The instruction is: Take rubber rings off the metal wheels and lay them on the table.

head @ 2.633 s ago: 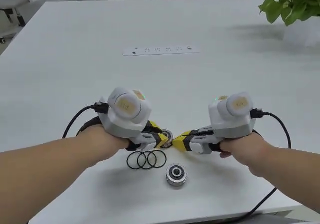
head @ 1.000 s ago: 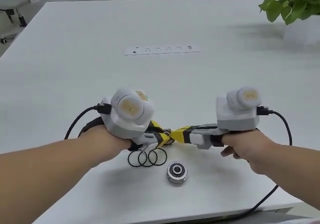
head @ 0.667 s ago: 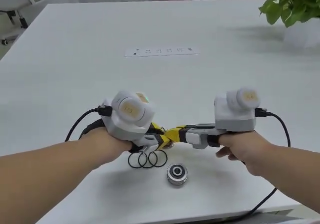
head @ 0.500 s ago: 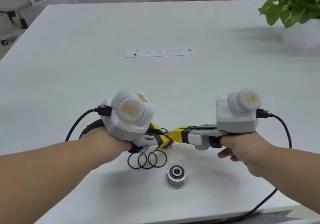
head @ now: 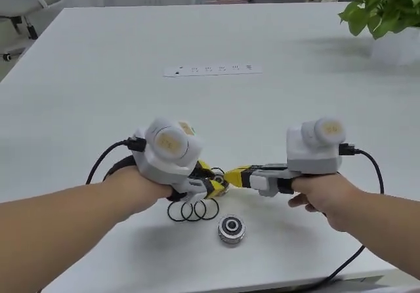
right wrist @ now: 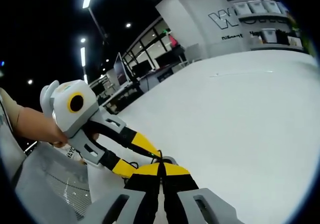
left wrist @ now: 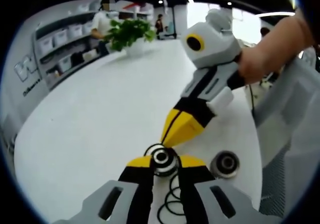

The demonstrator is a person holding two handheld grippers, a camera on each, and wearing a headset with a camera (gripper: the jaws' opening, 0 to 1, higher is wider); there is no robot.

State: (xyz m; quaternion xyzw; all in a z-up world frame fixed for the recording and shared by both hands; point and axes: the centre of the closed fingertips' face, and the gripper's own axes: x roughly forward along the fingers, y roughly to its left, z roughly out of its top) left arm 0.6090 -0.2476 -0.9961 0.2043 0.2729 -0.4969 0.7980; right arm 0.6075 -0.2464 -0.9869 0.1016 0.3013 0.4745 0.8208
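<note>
On the white table (head: 275, 109), a metal wheel (left wrist: 162, 157) is clamped between the jaws of the left gripper (head: 211, 187). The jaws of the right gripper (right wrist: 160, 170) are pinched together on its rubber ring (left wrist: 151, 149), right at the left jaws' tips. A second wheel (head: 231, 227) and three loose rings (head: 192, 210) are laid just beside the left jaws.

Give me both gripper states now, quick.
Left gripper: shut on a metal wheel.
Right gripper: shut, tips apparently pinching the rubber ring on that wheel.
</note>
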